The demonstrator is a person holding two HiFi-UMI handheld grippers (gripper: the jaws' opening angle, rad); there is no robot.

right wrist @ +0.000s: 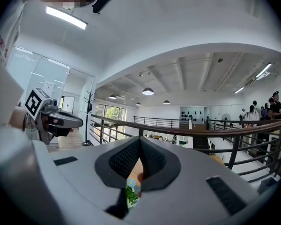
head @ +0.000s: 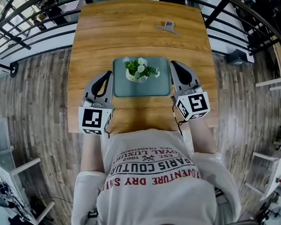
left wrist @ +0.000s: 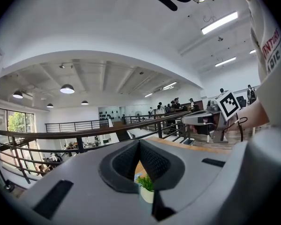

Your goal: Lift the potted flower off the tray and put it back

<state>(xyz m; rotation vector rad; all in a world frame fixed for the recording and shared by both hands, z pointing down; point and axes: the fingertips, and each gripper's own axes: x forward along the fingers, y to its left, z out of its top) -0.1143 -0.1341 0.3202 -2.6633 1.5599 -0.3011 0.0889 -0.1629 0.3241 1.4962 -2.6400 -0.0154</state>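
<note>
The potted flower (head: pixel 140 71), a white pot with green leaves and pale blooms, stands on the grey-green tray (head: pixel 122 90) in the middle of the wooden table. My left gripper (head: pixel 107 74) hovers at the tray's left edge and my right gripper (head: pixel 174 64) at its right edge, both apart from the pot. In the left gripper view the jaws (left wrist: pixel 139 142) meet at the tip with nothing held; the flower (left wrist: pixel 146 184) shows low through the gap behind them. The right gripper (right wrist: pixel 139 139) is likewise shut and empty, with the flower (right wrist: pixel 130 193) below.
A small metal clip (head: pixel 167 27) lies near the table's far edge. A black railing (head: pixel 42 8) curves behind the table (head: pixel 131 32), with wooden floor on both sides. People stand far off in the hall (left wrist: pixel 173 106).
</note>
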